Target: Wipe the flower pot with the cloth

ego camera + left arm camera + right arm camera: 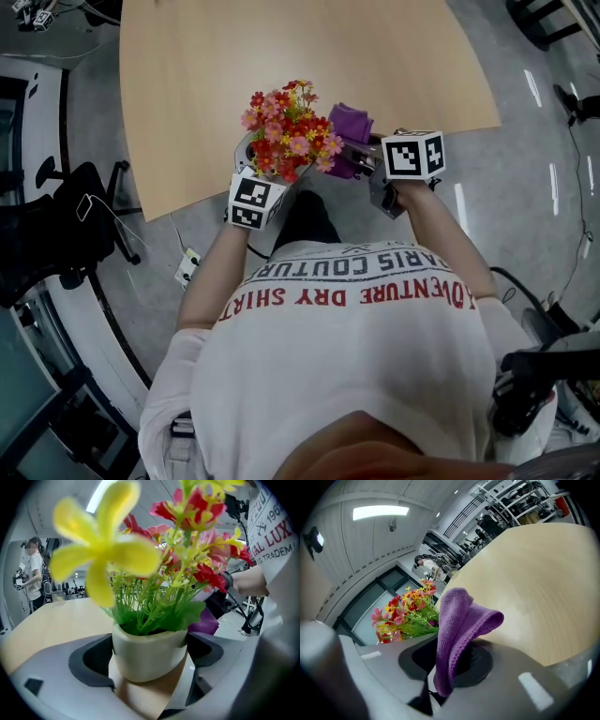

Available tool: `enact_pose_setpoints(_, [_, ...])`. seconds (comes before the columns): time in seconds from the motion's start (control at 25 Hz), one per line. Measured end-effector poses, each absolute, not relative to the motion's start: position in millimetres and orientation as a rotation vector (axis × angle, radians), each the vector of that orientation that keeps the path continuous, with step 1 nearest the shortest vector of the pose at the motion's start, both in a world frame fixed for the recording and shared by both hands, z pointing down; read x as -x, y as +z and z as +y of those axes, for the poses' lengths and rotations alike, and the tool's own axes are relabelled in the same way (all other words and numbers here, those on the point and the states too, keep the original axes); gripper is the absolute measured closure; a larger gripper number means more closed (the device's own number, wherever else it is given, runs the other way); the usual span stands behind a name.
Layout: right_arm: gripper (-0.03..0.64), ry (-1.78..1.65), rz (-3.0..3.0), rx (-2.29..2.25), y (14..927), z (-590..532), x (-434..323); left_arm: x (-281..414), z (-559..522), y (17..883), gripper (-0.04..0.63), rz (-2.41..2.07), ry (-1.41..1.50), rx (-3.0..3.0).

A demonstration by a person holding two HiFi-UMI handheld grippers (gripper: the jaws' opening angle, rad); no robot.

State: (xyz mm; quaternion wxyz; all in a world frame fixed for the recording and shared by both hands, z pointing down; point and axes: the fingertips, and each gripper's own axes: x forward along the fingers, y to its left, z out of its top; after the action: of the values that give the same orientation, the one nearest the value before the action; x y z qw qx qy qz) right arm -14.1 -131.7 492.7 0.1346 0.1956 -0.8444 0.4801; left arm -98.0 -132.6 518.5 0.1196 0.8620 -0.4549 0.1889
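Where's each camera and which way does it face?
Head view: on the head, facing steeply down at the table edge; shirt, forearms show.
Left gripper view: on the left gripper, along jaws shut on the flower pot; forearm at right.
Right gripper view: on the right gripper, along jaws shut on the cloth, across the table.
All share the flowers.

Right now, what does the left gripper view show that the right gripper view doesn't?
Only the left gripper view shows the pale flower pot clamped in the left hand-held gripper. Only the right gripper view shows the right hand-held gripper pinching the purple cloth. Both show the flowers, the wooden table and some of the cloth.
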Motion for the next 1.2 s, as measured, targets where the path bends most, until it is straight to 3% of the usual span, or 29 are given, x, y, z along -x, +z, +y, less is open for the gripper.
enact_pose_setpoints(1.2, [0.557,1.345,-2.208,-0.622,548.0,-150.0,21.4,100.7,-136.8,522.2,0.087,-1.226,0.591,-2.586])
